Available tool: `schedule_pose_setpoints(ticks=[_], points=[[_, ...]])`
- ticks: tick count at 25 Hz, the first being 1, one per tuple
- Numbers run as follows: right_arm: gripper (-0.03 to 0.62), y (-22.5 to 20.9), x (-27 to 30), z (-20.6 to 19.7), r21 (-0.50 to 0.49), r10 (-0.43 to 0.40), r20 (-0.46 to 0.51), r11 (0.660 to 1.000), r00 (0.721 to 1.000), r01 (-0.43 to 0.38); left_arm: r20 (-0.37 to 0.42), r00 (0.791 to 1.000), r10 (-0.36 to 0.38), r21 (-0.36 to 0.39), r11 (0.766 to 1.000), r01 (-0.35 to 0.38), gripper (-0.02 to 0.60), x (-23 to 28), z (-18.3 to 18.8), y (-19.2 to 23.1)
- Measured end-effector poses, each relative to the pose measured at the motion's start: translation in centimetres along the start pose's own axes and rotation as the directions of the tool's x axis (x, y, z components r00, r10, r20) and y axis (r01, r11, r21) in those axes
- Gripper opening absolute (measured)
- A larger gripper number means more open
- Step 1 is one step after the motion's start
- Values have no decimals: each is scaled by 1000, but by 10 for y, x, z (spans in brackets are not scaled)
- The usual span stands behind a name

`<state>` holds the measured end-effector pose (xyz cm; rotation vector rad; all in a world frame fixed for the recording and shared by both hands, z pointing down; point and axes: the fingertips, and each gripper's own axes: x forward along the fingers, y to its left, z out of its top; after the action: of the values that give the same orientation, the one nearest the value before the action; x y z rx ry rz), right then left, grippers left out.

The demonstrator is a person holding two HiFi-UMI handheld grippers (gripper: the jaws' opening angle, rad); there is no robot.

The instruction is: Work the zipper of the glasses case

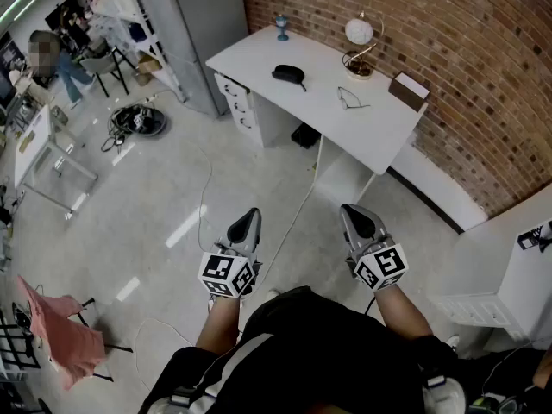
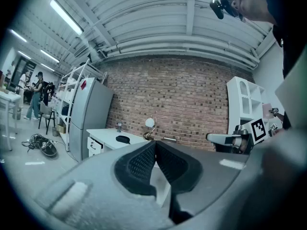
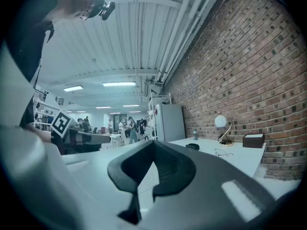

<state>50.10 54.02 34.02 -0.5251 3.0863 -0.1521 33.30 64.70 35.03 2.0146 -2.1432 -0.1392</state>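
A black glasses case (image 1: 289, 75) lies on the white desk (image 1: 379, 136) by the brick wall, far ahead of me. A pair of glasses (image 1: 350, 100) rests on the desk to its right. My left gripper (image 1: 247, 224) and right gripper (image 1: 359, 222) hang side by side over the floor, well short of the desk, both shut and empty. In the left gripper view the glasses case (image 2: 123, 139) is a small dark shape on the distant desk (image 2: 108, 137). The right gripper view shows the glasses case (image 3: 193, 146) and glasses (image 3: 221, 153) beyond its shut jaws.
On the desk stand a round lamp (image 1: 360, 41), a brown box (image 1: 409, 90) and a small blue goblet (image 1: 282, 28). A grey fridge (image 1: 198, 33) stands left of the desk, cables (image 1: 134, 121) lie on the floor, and a pink cloth (image 1: 60, 330) hangs at lower left.
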Motion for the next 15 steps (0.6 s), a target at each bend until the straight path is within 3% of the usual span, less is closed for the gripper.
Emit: schedule_pose_setpoints(ticks=[15], points=[[3,5,-1,-8,33,-18,-12,999,1000,19,-14,1000,-2,7,1000,2,-2,-19,1,13]])
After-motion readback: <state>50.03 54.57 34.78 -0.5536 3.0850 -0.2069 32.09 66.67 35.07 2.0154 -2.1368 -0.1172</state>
